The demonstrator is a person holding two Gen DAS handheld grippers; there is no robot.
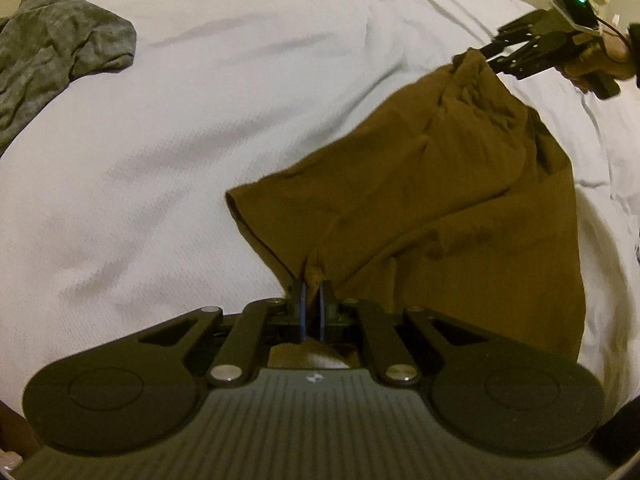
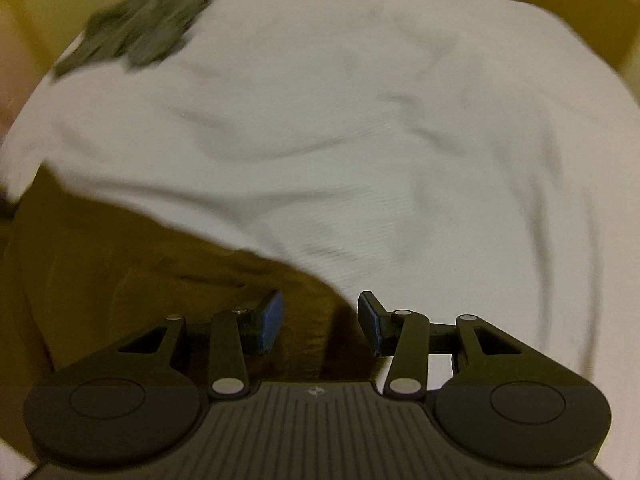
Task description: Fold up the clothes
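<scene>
- A brown garment (image 1: 436, 184) lies stretched across the white bed (image 1: 200, 140), nearer its right side.
- The left gripper (image 1: 311, 300) has its fingers clenched on a bunched edge of the cloth.
- Only the left view shows the far end of the garment at the right gripper (image 1: 490, 54).
- In the right view that gripper's (image 2: 320, 316) blue-padded fingers (image 2: 269, 320) are spread, with brown fabric lying between them.
- A gray garment (image 1: 52, 48) is crumpled at the bed's far left edge.

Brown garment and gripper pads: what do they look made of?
Brown garment: soft matte woven or knit fabric, likely cotton-like; it drapes and creases where the left gripper pinches it. Pads on the right gripper: blue, dull, probably rubber or foam. Exact fibre cannot be told.
</scene>
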